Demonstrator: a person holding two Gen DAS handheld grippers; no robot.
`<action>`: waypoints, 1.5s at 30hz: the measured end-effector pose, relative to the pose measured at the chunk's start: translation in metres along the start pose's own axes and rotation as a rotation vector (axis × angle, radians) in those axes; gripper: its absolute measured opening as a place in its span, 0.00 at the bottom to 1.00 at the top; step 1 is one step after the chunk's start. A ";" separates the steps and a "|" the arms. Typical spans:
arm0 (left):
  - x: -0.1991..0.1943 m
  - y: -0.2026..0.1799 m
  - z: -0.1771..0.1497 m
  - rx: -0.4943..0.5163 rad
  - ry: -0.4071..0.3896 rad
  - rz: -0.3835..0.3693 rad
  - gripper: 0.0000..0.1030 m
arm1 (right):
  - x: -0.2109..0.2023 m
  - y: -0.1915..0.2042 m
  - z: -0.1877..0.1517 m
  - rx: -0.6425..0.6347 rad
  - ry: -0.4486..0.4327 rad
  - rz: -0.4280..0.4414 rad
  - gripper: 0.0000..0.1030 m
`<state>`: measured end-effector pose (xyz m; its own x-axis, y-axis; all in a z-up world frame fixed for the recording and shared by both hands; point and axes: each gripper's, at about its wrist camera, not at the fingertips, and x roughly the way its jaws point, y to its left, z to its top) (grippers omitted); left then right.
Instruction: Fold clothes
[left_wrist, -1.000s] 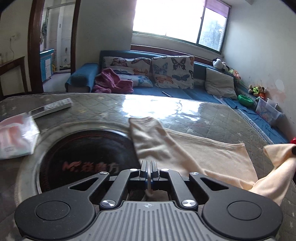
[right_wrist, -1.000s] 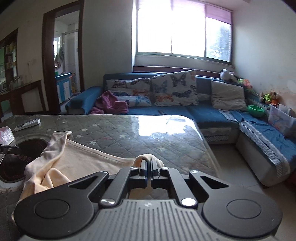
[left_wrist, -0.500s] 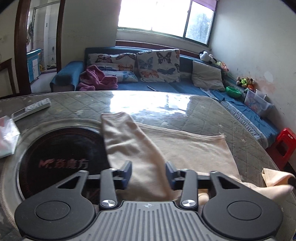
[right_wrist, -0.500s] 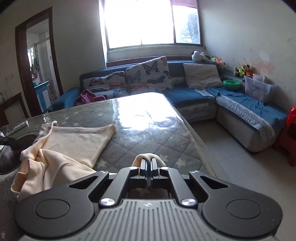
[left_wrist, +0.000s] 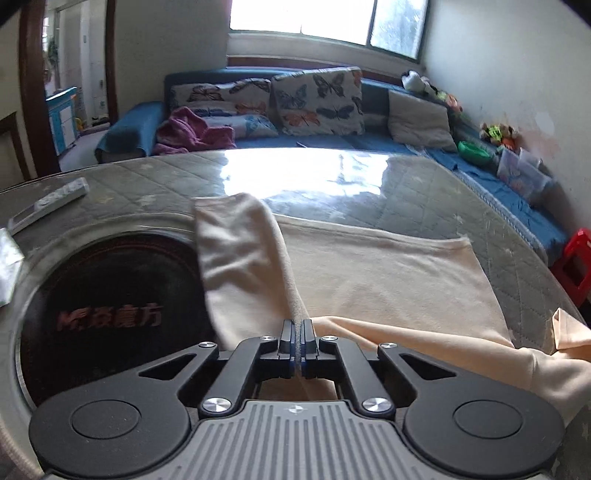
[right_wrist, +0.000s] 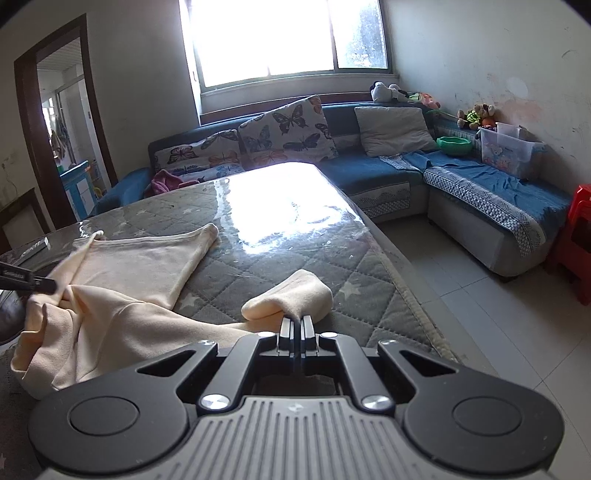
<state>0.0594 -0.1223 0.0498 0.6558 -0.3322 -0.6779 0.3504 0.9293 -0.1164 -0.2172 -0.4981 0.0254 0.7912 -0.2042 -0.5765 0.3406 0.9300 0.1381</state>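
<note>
**Learner:** Between the closed fingers of the left gripper (left_wrist: 295, 328), is that cloth pinched?

**Coach:** Yes. Its jaws are pressed together on a ridge of the cream garment (left_wrist: 369, 273), near where the sleeve (left_wrist: 236, 254) joins the body. From that pinch the sleeve runs away toward eleven o'clock, over the rim of the dark round inset (left_wrist: 110, 306) in the table (left_wrist: 332, 184). The body lies flat toward one o'clock.

**Learner:** And the right gripper (right_wrist: 295, 325)?

**Coach:** Clamped too, on the other sleeve (right_wrist: 291, 295), whose cuff end puffs up just past the fingertips at twelve. In that view the rest of the garment sprawls toward nine and ten o'clock, rumpled on the near side and smooth farther off, and the left tool's tip shows at the far nine o'clock edge, right at the cloth.

**Learner:** So what makes this step go well?

**Coach:** My reading is that a sleeve or side is being carried across the body. Keep both pinches firm, lift enough that the fabric clears the table, and move the two tools at an even pace so the crease stays straight. Lay the cloth down flat before letting go.

**Learner:** Any hazards?

**Coach:** The glossy cover looks slippery, so the flat part may drag. The right sleeve sits close to the table's three o'clock edge and may slide off.
</note>
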 end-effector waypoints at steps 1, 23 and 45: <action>-0.010 0.007 -0.003 -0.015 -0.016 0.002 0.02 | 0.000 0.000 0.000 0.002 -0.001 -0.001 0.02; -0.105 0.058 -0.103 -0.136 0.058 -0.005 0.06 | -0.008 -0.030 -0.009 0.047 0.037 -0.109 0.31; -0.118 0.059 -0.096 -0.096 0.024 0.035 0.42 | 0.033 -0.022 -0.001 -0.111 0.032 -0.226 0.49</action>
<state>-0.0614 -0.0128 0.0527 0.6498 -0.2959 -0.7001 0.2612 0.9519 -0.1600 -0.1988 -0.5247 0.0023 0.6843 -0.4025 -0.6081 0.4477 0.8901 -0.0853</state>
